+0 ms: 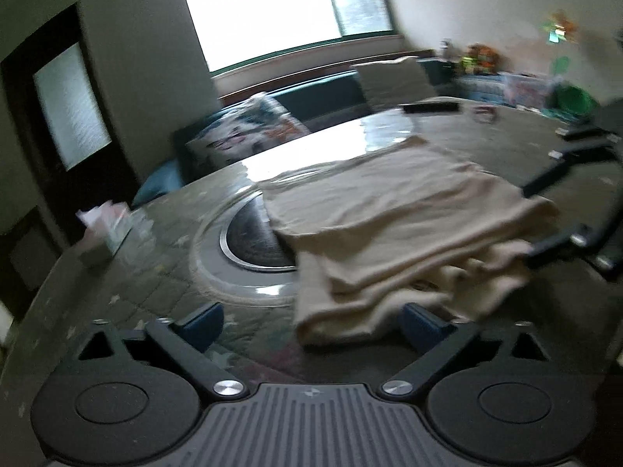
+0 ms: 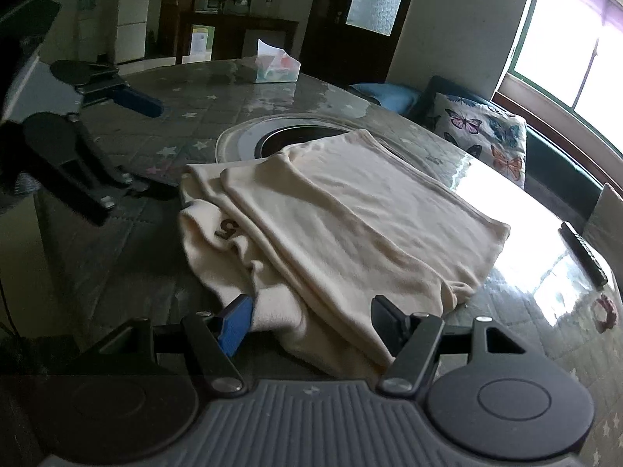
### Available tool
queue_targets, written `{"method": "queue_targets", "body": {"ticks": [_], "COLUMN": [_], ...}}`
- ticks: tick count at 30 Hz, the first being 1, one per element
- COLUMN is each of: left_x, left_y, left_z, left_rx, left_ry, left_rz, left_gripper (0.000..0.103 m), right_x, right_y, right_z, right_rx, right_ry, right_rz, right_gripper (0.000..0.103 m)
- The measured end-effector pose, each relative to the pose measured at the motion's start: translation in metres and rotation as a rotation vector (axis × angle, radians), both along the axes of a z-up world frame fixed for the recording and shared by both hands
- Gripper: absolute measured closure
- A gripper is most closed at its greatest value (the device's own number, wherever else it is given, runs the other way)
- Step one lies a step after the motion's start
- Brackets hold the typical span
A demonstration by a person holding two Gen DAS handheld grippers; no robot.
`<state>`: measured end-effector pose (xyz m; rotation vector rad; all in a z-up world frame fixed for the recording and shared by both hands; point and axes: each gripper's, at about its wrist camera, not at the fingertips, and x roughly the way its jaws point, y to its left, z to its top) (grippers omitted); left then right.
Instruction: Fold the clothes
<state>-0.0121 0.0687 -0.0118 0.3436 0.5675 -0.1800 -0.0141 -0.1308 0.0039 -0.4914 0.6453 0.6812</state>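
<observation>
Garment: a cream garment (image 2: 342,218), folded into several layers, lies in the middle of the round table (image 2: 163,128), partly covering the round recessed ring (image 2: 249,142) at the table's centre. A lower layer sticks out on one side and shows a dark printed mark (image 2: 227,229).
Garment, left wrist view: the same cloth (image 1: 393,225) appears blurred, its stacked edges facing the camera.
Left gripper: the left gripper (image 1: 311,321) has its fingers wide apart and holds nothing; the near corner of the cloth reaches between them, close to the right-hand blue pad (image 1: 422,325). Contact cannot be told through the blur.
Left gripper, seen from the right: it (image 2: 146,144) sits beside the far side of the cloth, fingers spread, one blue pad (image 2: 136,101) raised over the table.
Right gripper: the right gripper (image 2: 311,325) has its fingers apart on either side of the nearest edge of the cloth, which lies between them; they are not clamped on it.
Right gripper, seen from the left: its dark fingers (image 1: 553,210) are at the cloth's right side, apart.
Tissue box: a tissue box (image 2: 277,66) stands near the table's far edge in the right wrist view.
Remote: a dark remote (image 2: 584,258) lies near the table's right edge, with a small pink item (image 2: 607,311) close by.
Cushion: a butterfly-print cushion (image 2: 483,136) rests on the bench beyond the table, under the window (image 2: 576,58).
</observation>
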Motion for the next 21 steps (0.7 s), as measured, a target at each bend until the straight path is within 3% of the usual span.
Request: {"method": "queue_targets", "body": {"ticks": [10, 14, 21], "left_x": [-0.019, -0.015, -0.008], "left_y": [-0.027, -0.027, -0.029], "left_z": [-0.006, -0.013, -0.018], "left_rx": [0.094, 0.105, 0.105], "left_ry": [-0.014, 0.002, -0.011], "left_rz": [-0.209, -0.246, -0.292], "left_gripper": [0.035, 0.053, 0.069], "right_x": [-0.007, -0.009, -0.009], "right_y": [-0.008, -0.008, -0.002], "right_z": [0.002, 0.002, -0.005], "right_rx": [-0.012, -0.025, -0.054], "right_ry": [-0.006, 0.000, 0.002], "right_rz": [0.013, 0.023, 0.050], "right_gripper": [0.034, 0.034, 0.034]}}
